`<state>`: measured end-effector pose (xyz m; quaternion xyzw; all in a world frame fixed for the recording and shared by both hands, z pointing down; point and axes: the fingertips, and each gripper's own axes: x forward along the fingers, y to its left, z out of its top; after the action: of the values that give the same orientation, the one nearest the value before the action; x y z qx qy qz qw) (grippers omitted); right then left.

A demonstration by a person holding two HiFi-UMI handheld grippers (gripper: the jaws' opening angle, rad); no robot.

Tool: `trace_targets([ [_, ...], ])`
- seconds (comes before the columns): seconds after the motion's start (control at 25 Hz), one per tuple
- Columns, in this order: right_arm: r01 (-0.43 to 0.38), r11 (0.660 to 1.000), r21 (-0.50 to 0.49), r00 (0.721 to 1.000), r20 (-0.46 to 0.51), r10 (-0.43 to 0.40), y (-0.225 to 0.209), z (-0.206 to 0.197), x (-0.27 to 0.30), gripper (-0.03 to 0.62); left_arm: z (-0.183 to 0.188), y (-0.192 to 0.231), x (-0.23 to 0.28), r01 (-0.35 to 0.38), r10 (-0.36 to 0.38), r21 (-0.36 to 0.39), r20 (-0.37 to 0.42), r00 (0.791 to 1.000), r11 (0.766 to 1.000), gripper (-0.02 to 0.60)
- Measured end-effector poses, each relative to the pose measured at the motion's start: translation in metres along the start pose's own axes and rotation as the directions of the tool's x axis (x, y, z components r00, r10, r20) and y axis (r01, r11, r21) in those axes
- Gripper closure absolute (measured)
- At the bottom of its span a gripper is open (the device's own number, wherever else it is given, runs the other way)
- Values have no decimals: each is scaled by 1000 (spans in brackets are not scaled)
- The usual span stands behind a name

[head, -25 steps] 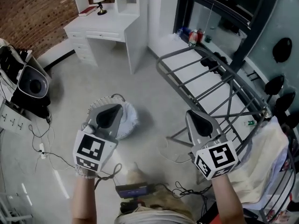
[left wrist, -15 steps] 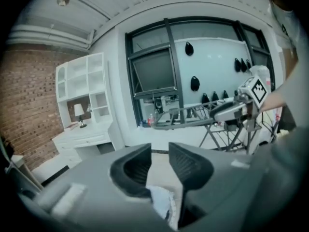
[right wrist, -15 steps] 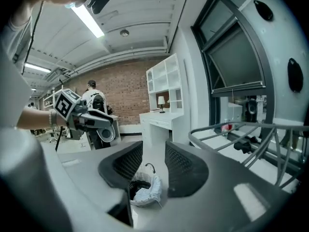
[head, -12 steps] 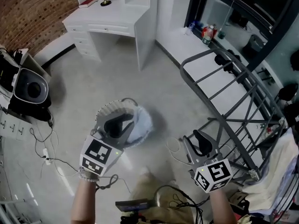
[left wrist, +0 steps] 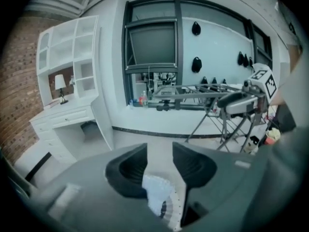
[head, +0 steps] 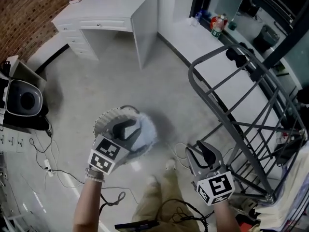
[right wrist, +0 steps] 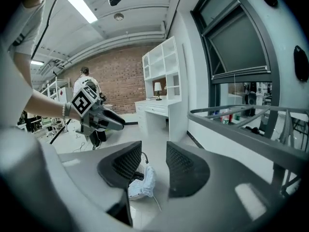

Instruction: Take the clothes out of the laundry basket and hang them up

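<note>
A round white laundry basket (head: 102,121) stands on the floor with white clothes (head: 146,135) in it. My left gripper (head: 126,129) hovers over the basket. Its jaws are opening and nothing is between them. Through their gap in the left gripper view I see the white clothes (left wrist: 155,193). My right gripper (head: 203,152) is open and empty, to the right of the basket and close to the grey drying rack (head: 244,108). In the right gripper view the basket (right wrist: 139,183) lies below the jaws and the left gripper (right wrist: 102,121) hangs above it.
A white desk (head: 108,16) stands at the back. A black device (head: 23,100) and cables (head: 52,164) lie at the left. Bottles (head: 218,24) stand on the window ledge. Pale cloth (head: 289,212) hangs at the rack's near end. The person's legs (head: 161,199) are below.
Both grippers' jaws have gone from shut to apart. Both grippers sit lower in the head view, and the view has turned so that more of the drying rack shows.
</note>
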<state>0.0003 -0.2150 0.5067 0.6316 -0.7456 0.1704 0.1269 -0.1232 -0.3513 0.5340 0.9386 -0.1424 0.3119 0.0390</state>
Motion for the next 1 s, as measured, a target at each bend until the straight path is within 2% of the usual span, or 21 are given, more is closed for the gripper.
trace_targets([
  [0.28, -16, 1000, -24, 999, -32, 15, -45, -33, 51, 447, -48, 37, 109, 28, -32, -38, -125, 992, 999, 402],
  [0.44, -19, 1000, -9, 999, -37, 18, -69, -63, 77, 447, -91, 49, 170, 49, -56, -40, -198, 979, 998, 399],
  [0.6, -18, 1000, 7, 999, -43, 18, -83, -95, 101, 447, -140, 62, 223, 63, -80, -69, -299, 951, 996, 380],
  [0.76, -12, 1000, 11, 999, -49, 12, -104, -118, 114, 447, -178, 81, 268, 22, -47, -72, -365, 930, 997, 373],
  [1.0, -10, 999, 33, 999, -42, 11, -126, -145, 129, 447, -230, 99, 321, 4, -32, -57, -499, 866, 998, 333],
])
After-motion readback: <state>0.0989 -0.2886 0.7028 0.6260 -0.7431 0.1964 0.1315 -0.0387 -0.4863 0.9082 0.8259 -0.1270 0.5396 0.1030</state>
